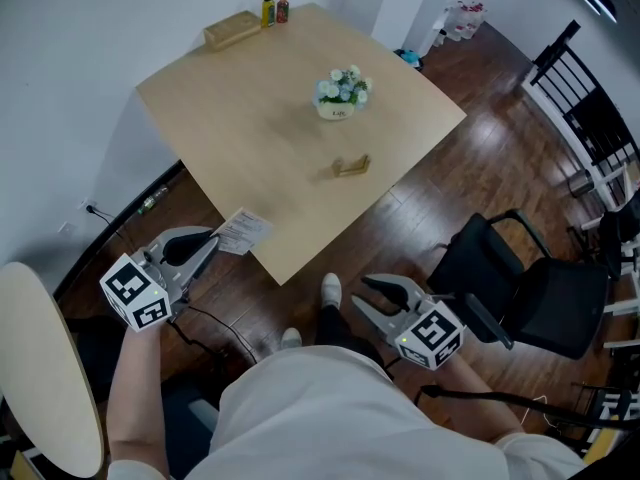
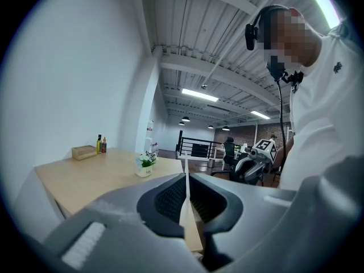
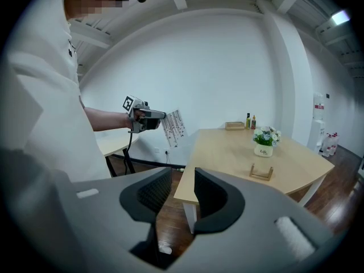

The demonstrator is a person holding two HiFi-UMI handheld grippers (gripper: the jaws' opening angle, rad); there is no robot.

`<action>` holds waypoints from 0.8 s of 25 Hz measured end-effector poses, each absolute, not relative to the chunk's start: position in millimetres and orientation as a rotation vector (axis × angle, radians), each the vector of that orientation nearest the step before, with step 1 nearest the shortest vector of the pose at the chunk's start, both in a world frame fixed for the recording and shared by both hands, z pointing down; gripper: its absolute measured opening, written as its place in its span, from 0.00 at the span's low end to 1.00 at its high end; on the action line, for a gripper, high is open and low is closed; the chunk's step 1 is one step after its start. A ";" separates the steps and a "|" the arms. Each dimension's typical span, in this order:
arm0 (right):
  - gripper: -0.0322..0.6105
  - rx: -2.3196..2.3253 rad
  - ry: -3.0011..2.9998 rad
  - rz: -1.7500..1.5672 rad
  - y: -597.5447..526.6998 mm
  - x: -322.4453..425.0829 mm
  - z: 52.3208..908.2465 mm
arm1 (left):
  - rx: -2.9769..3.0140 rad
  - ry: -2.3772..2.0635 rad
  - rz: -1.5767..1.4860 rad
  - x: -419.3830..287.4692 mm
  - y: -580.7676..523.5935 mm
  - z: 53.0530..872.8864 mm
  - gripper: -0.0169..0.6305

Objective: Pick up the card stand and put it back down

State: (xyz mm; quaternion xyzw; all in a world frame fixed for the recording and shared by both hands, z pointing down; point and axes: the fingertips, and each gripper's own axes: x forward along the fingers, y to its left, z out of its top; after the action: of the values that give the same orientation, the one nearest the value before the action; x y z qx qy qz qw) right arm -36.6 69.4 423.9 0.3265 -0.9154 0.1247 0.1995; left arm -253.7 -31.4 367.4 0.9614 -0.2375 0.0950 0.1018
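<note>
At the table's [image 1: 250, 128] near corner, left gripper [image 1: 211, 245] pinches a card [image 1: 243, 231].

Office, open-plan; ribbed ceiling with strip lights [image 2: 199, 94] above the left gripper [image 2: 186, 186]; office chair [image 1: 530, 288] right of the right gripper [image 1: 365, 294]; desks, seated person [image 2: 229, 145] far ahead.

Bare light-wood tabletop [image 1: 250, 128] on every side of the small wooden card stand [image 1: 351, 166], open from the near edge. Behind it, near but apart, a white pot of pale flowers [image 1: 341, 94]; right of the table corner, a black office chair [image 1: 545, 298].
</note>
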 end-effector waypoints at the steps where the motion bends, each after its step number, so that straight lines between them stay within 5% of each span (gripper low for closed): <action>1: 0.25 0.911 -2.560 0.348 70.5 -37.8 424.4 | 2.841 -0.699 0.281 -253.9 -30.7 366.9 0.05; 20: 0.25 1.045 -2.515 0.435 66.1 0.2 433.7 | 2.878 -0.547 0.325 -194.3 -86.4 368.4 0.05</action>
State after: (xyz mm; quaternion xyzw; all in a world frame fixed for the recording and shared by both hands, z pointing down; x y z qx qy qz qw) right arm 0.2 66.1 433.7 0.3718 -0.8953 0.1548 0.1905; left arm -194.3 -86.4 368.4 0.9718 -0.1846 0.1098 0.0970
